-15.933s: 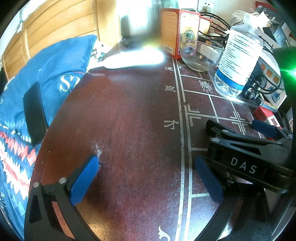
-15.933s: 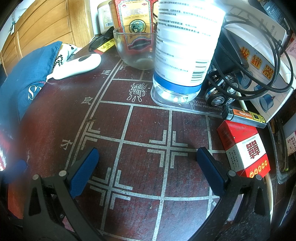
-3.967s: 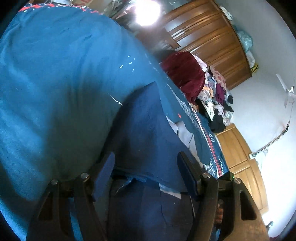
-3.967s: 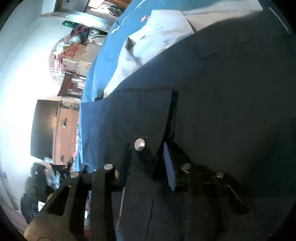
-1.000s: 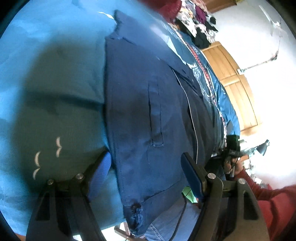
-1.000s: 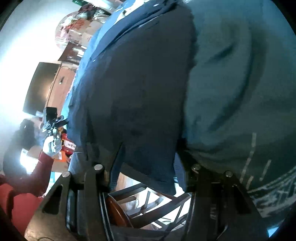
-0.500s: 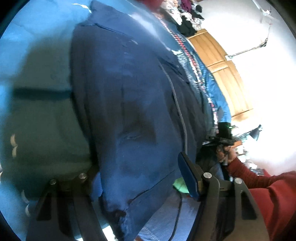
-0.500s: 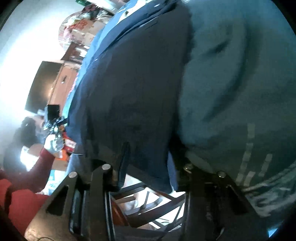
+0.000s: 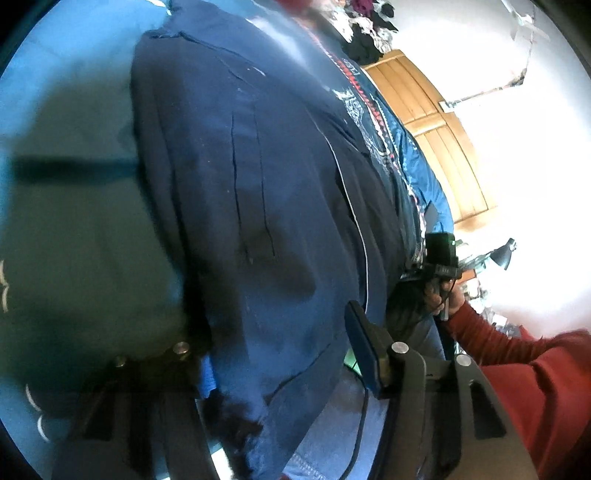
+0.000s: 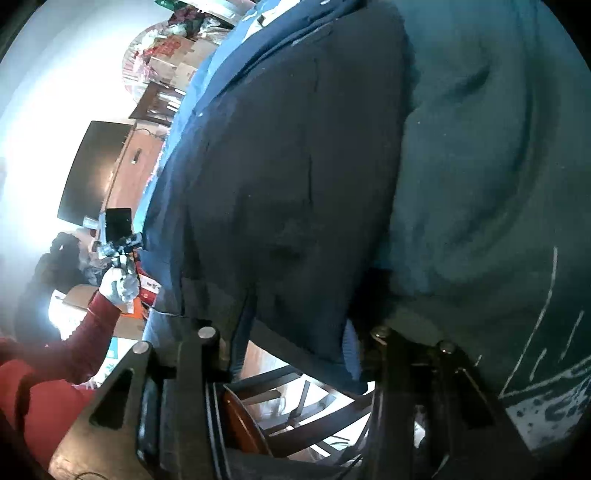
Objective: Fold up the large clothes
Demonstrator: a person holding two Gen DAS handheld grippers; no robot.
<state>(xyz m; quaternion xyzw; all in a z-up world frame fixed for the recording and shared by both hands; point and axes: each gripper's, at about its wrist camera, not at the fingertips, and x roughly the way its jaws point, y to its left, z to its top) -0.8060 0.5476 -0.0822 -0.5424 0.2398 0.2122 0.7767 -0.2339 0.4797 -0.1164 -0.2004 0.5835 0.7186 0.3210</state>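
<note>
A dark navy garment (image 9: 277, 221) lies spread on a blue bedspread (image 9: 74, 221), its hem hanging off the bed edge. My left gripper (image 9: 284, 369) is open around one hem corner; cloth lies between the blue pads (image 9: 364, 354) and covers the left one. In the right wrist view the same garment (image 10: 295, 166) fills the middle. My right gripper (image 10: 293, 352) is narrowed onto the other hem corner, with fabric bunched between its fingers. Each view shows the other gripper in a hand at the far hem corner: the right one (image 9: 439, 254), the left one (image 10: 118, 229).
A person's red sleeve (image 9: 517, 350) reaches in from the right. A dark wooden chair (image 10: 295, 406) stands below the bed edge. Wooden wardrobe doors (image 9: 436, 129) and a clothes pile (image 9: 369, 29) lie beyond the bed; a black screen (image 10: 92, 173) stands at the left.
The left gripper has slid further onto the hem corner, and cloth now covers its left pad. The right gripper's fingers have drawn closer on the fabric and stayed in place.
</note>
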